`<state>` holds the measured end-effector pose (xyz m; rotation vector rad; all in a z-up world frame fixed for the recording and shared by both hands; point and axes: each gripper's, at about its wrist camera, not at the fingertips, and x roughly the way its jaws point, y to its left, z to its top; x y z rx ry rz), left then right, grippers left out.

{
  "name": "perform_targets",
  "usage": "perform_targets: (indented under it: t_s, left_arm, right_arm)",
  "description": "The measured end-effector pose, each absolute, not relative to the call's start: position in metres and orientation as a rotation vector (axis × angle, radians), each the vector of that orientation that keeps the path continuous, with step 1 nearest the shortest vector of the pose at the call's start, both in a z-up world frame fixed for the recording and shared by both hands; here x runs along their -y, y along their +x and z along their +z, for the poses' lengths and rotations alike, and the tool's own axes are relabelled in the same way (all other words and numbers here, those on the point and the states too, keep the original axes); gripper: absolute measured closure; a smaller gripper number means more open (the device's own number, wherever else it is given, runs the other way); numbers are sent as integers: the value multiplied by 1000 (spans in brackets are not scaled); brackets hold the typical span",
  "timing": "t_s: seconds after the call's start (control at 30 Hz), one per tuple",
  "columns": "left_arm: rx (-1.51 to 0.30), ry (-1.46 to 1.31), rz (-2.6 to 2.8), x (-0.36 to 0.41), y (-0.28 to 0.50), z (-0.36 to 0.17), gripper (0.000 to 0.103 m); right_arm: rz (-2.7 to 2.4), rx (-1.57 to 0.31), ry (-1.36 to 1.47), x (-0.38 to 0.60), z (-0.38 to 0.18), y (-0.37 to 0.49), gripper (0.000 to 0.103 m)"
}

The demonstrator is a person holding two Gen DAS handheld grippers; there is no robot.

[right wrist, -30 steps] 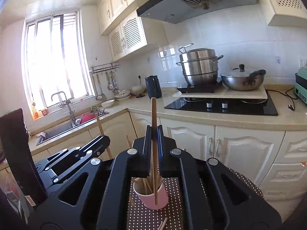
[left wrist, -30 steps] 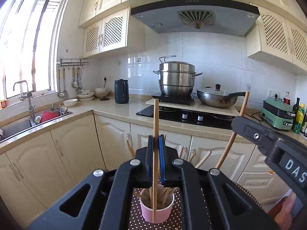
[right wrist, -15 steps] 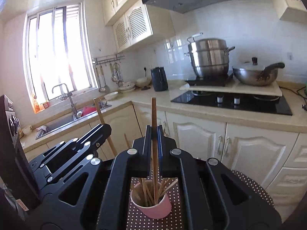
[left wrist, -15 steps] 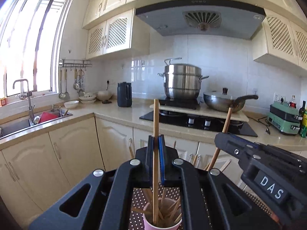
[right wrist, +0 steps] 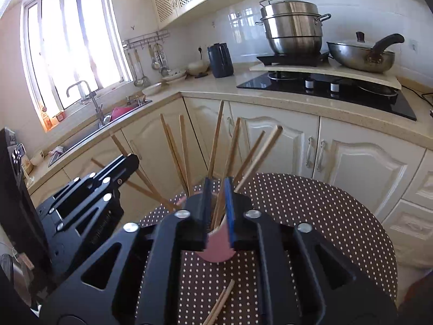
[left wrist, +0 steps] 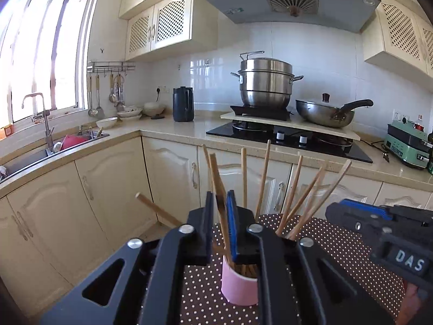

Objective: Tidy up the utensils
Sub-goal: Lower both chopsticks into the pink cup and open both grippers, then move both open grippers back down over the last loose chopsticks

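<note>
At the far left, a sink (left wrist: 32, 159) sits under the bright window, with a red item in its basin. On the near side, the left gripper (left wrist: 220, 203) hangs over a pink cup (left wrist: 239, 287) that stands on a round table with a brown dotted cloth (left wrist: 338, 246). Its jaws have just been opening to a narrow gap, and one wooden chopstick (left wrist: 219, 205) leans between them with its lower end inside the cup; daylight shows on both sides of it, so the pads do not pinch it. More chopsticks (left wrist: 263, 178) fan out of the cup, tilting left and right.

In the right wrist view, the right gripper (right wrist: 217, 189) is just over the same cup (right wrist: 216, 249), beside the left gripper (right wrist: 92, 197). Its jaws have just been opening too and stand moderately apart, with chopsticks (right wrist: 216, 140) rising through the gap, none of them clamped. Two loose chopsticks (right wrist: 220, 306) lie on the dotted cloth (right wrist: 324, 216) nearer than the cup.

Farther right, on the far counter, a steel steamer pot (left wrist: 266, 81) and a wok (left wrist: 324, 112) sit at the black hob (left wrist: 284, 138).
</note>
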<state>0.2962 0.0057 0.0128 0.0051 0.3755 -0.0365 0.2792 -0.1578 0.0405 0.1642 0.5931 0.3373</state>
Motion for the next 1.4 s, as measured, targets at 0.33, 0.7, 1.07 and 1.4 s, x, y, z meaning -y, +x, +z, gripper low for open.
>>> perform_targets:
  t_s: [0.33, 0.7, 1.07, 1.4]
  left_arm:
    - [-373, -32, -30, -21, 256, 13, 73]
    - [-426, -24, -44, -12, 232, -6, 67]
    - [-566, -13, -122, 0, 218, -52, 64]
    - [-686, -20, -177, -6, 213, -95, 58]
  right_arm:
    - [289, -534, 190, 177, 48, 232, 33]
    - [204, -538, 194, 197, 36, 201, 13]
    - [123, -704, 216, 215, -30, 204, 10]
    - [81, -904, 208, 201, -90, 207, 10]
